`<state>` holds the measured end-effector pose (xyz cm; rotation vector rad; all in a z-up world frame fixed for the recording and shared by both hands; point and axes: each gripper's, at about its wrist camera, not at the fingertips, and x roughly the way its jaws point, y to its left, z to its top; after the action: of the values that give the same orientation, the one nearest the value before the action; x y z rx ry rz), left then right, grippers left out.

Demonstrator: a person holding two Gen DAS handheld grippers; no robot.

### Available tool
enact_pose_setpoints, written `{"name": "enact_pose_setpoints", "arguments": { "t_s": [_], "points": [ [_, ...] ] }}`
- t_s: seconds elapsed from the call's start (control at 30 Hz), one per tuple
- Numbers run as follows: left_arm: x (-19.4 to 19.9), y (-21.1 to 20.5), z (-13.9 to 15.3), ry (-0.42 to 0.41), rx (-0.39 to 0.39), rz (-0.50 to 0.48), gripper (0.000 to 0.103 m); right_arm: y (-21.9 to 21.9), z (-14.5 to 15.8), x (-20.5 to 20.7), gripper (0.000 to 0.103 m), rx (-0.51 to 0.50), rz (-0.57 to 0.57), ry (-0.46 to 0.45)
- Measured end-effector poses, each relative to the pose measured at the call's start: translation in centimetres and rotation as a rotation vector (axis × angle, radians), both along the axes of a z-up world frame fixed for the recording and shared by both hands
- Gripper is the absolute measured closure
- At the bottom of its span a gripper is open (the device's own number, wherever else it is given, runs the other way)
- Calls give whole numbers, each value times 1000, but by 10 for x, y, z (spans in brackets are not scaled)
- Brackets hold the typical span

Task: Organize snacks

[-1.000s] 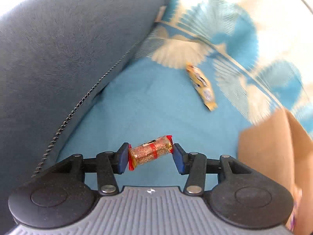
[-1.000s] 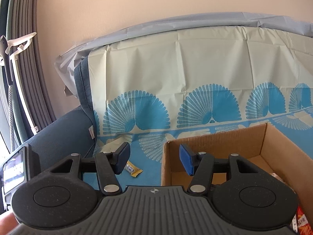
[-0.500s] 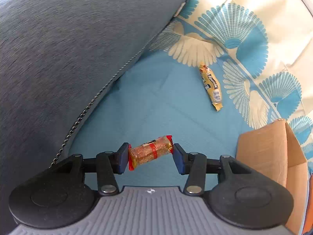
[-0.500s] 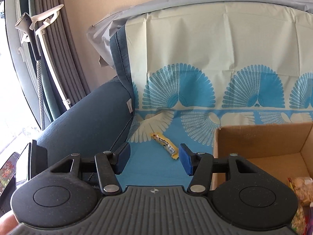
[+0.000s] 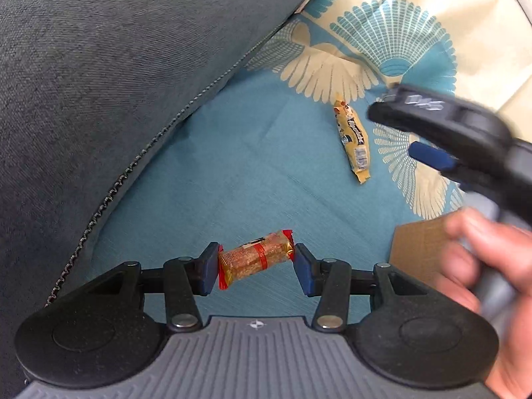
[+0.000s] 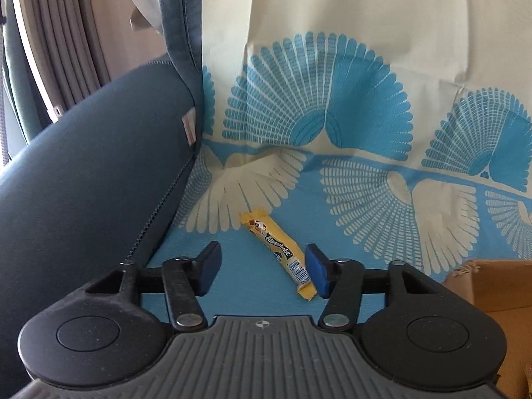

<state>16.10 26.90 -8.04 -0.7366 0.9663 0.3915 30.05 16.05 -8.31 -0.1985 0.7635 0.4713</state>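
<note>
A: While the left gripper (image 5: 256,262) has its jaws clamped end to end on the red-and-gold snack (image 5: 255,258), why does it hang over the blue cloth (image 5: 232,173) rather than the box?

B: It looks like a carry — the packet is clear of the cloth, and only a corner of the cardboard box (image 5: 419,249) shows to its right.

A: And the right gripper (image 6: 262,271)?

B: Jaws wide and empty, low over the sofa seat beside the grey armrest (image 6: 83,173). The yellow candy stick (image 6: 277,252) lies flat between them, its lower end just beside the right pad — lined up, I judge, for a pinch across its width.
</note>
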Motion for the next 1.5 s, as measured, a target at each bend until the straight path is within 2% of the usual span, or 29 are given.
{"name": "enact_pose_setpoints", "arguments": {
  "t_s": [0.17, 0.37, 0.43, 0.5, 0.63, 0.73, 0.83, 0.93, 1.07, 1.2, 1.3, 1.4, 1.47, 1.5],
  "points": [
    [-1, 4, -3, 12, -17, -9, 51, 19, -35, 31, 29, -91, -6, 6],
    [1, 6, -2, 13, -6, -19, 51, 30, -66, 46, 31, -135, 21, 54],
    [2, 5, -2, 14, -9, -21, 51, 29, -69, 46, 45, -126, 33, 67],
    [3, 5, -1, 16, -7, -21, 51, 27, -70, 44, 87, -106, 63, 91],
    [4, 4, -1, 22, 2, -15, 51, 19, -58, 30, 90, -80, 83, 79],
    [3, 4, -1, 26, 12, -13, 51, 6, -38, 15, 90, -21, 65, 95],
    [3, 7, -2, 31, 6, -11, 51, -13, -12, -12, 90, 32, 56, 91],
    [-2, 13, -6, 16, -61, -13, 51, -36, 17, -53, 90, 86, 43, 62],
    [-7, 14, -8, 18, -76, -75, 51, -72, 50, -121, 90, 156, 57, 2],
    [-18, 12, -5, -14, -93, -155, 51, -104, 65, -184, 90, 236, 56, -13],
    [-30, 5, 7, -52, -35, -253, 50, -123, 63, -223, 90, 255, 85, -31],
    [-48, -4, 26, -126, 98, -331, 50, -134, 46, -257, 90, 286, 101, -6],
    [-63, -6, 37, -170, 133, -341, 51, -137, 28, -283, 90, 250, 96, -13],
    [-71, -4, 40, -186, 136, -336, 50, -135, 21, -289, 90, 234, 90, 16]
  ]
}}
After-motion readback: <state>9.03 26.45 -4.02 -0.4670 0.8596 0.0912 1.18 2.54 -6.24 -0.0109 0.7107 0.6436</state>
